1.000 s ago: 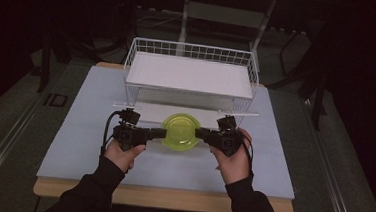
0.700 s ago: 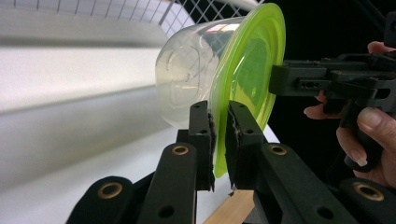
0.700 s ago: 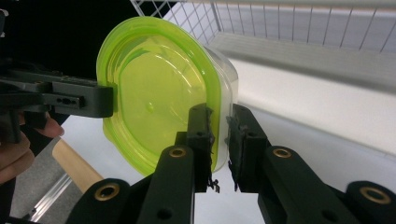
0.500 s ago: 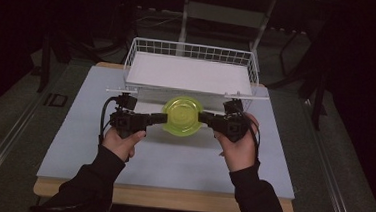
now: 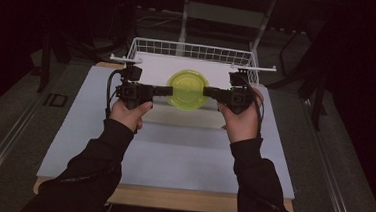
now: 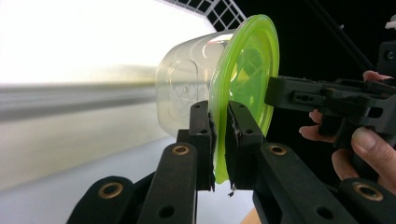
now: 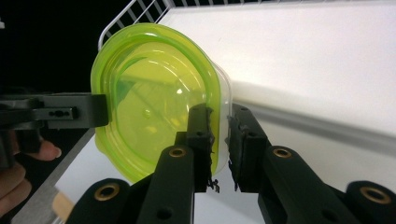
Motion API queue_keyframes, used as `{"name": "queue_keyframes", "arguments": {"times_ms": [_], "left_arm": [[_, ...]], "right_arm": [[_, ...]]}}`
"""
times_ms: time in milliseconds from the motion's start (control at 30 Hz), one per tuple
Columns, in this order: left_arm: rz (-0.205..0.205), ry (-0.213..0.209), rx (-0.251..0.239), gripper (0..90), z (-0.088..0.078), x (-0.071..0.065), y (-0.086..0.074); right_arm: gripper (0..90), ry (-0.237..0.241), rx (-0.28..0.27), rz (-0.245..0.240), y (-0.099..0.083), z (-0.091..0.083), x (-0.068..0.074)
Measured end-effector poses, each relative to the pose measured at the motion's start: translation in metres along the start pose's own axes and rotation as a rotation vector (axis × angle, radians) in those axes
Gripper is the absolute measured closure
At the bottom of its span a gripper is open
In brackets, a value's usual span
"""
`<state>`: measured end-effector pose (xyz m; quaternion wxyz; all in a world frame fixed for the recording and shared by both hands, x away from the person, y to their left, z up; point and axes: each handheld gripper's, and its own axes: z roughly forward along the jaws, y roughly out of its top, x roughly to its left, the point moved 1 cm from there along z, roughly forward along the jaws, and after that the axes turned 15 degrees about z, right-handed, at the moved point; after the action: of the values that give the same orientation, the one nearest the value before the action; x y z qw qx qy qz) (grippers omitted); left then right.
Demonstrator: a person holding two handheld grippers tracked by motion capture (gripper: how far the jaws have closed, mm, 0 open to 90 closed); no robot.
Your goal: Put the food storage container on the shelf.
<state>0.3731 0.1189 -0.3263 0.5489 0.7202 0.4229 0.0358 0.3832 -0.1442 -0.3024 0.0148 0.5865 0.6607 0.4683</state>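
While pinched both sides, clear container (image 5: 187,89) shows yellow-green lid (image 7: 154,98)

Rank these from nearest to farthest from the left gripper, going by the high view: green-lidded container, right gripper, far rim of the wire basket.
1. green-lidded container: its left edge is clamped in the left gripper, just to that gripper's right.
2. right gripper: across the container, gripping its opposite edge.
3. far rim of the wire basket: at the table's back, beyond both grippers.
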Motion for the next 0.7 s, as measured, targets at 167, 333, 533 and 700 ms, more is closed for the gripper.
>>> {"name": "queue_keyframes", "arguments": {"times_ms": [167,333,533,700], "left_arm": [[0.001,0.019,-0.004,82.9,0.008,0.004,0.018],[-0.013,0.039,0.002,82.6,0.018,0.011,0.031],[-0.036,0.057,0.014,82.4,0.025,0.02,0.038],[-0.051,0.041,0.029,82.4,0.033,0.029,0.039]], "right_arm": [[79.6,-0.025,-0.022,0.013,0.017,0.001,0.001],[79.6,-0.049,-0.033,0.03,0.031,0.007,0.0],[79.6,-0.068,-0.023,0.053,0.042,0.016,-0.003],[79.6,-0.078,0.005,0.077,0.048,0.025,-0.008]]}}
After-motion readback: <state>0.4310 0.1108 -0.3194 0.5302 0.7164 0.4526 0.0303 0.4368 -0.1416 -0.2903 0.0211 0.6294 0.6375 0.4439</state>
